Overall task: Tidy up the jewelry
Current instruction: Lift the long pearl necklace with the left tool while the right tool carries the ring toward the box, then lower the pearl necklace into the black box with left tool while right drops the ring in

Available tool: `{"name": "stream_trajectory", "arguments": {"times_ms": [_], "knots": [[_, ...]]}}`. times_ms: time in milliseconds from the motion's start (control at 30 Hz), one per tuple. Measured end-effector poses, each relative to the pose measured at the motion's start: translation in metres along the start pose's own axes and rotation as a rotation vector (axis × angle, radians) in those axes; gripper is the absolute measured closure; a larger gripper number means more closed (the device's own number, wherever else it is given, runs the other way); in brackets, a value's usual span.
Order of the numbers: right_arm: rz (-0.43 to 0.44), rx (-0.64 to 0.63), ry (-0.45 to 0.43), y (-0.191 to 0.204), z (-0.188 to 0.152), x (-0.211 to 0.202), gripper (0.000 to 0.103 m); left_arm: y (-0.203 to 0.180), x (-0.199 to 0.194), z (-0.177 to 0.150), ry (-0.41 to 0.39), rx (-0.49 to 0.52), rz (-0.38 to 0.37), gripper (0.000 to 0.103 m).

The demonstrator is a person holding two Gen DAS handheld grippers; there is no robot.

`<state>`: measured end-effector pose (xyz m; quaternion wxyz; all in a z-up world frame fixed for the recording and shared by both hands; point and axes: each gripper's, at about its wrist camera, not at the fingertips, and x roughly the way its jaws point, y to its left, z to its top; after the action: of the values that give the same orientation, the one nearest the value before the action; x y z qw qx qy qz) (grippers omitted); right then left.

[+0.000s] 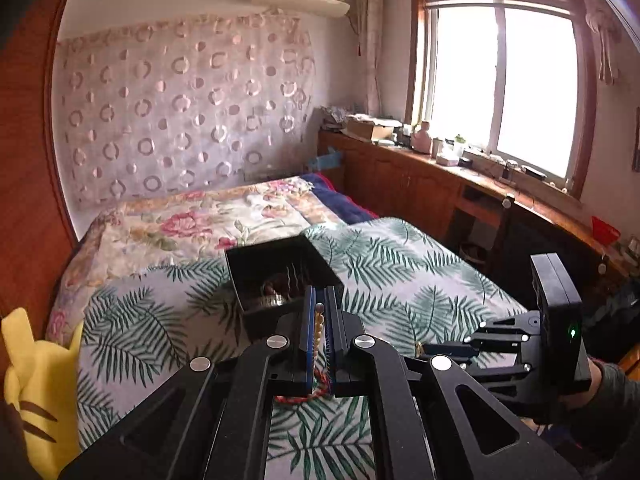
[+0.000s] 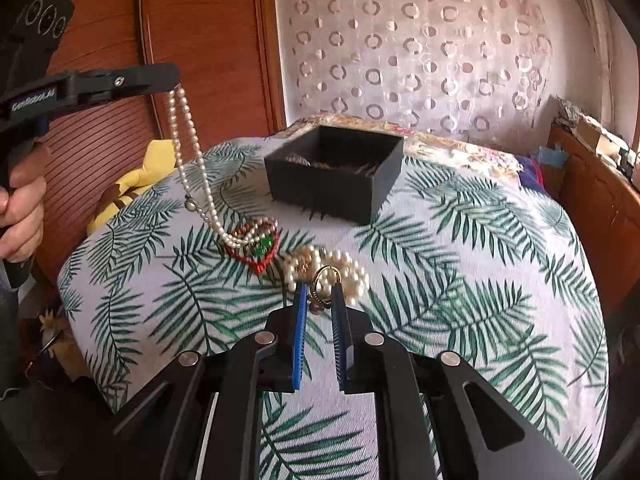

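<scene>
Left of the box (image 2: 334, 168), the left tool (image 2: 176, 80) pinches a pearl strand (image 2: 188, 140), its tail tangled in the red cord (image 2: 256, 250) on the bed (image 2: 460, 264). Nearer than the box, the right tool (image 2: 320, 294) grips a ring (image 2: 326, 276). Next, I judge: free the strand, carry it over the box.

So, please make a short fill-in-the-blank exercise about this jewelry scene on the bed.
1. The left gripper is shut on a ____ necklace.
2. The box on the bedspread is ____ in colour.
3. The ring sits between the ____ gripper's fingers.

Missing words: pearl; black; right
</scene>
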<state>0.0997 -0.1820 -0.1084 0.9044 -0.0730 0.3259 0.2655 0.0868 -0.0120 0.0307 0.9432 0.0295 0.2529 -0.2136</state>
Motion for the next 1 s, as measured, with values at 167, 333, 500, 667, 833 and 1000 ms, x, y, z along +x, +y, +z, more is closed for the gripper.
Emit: {"name": "stream_trajectory", "arguments": {"times_ms": [167,333,500,667,833,1000], "knots": [[-0.001,-0.028,-0.018,0.006,0.015,0.000,0.089,0.003,-0.001,0.018,-0.032,0.007,0.013,0.099],[0.001,-0.038,-0.030,0.008,0.026,0.002,0.089,0.005,-0.005,0.035,-0.060,0.012,0.024,0.099],[0.007,-0.044,-0.043,0.009,0.038,0.003,0.089,0.008,-0.005,0.051,-0.082,0.021,0.047,0.099],[0.009,-0.056,-0.058,0.012,0.048,0.002,0.089,0.009,-0.008,0.064,-0.101,0.021,0.062,0.100],[0.009,-0.067,-0.076,0.014,0.062,0.000,0.089,0.007,-0.007,0.080,-0.111,0.043,0.076,0.099],[0.008,-0.091,-0.106,0.018,0.081,-0.003,0.089,0.007,-0.005,0.095,-0.121,0.061,0.093,0.099]]}}
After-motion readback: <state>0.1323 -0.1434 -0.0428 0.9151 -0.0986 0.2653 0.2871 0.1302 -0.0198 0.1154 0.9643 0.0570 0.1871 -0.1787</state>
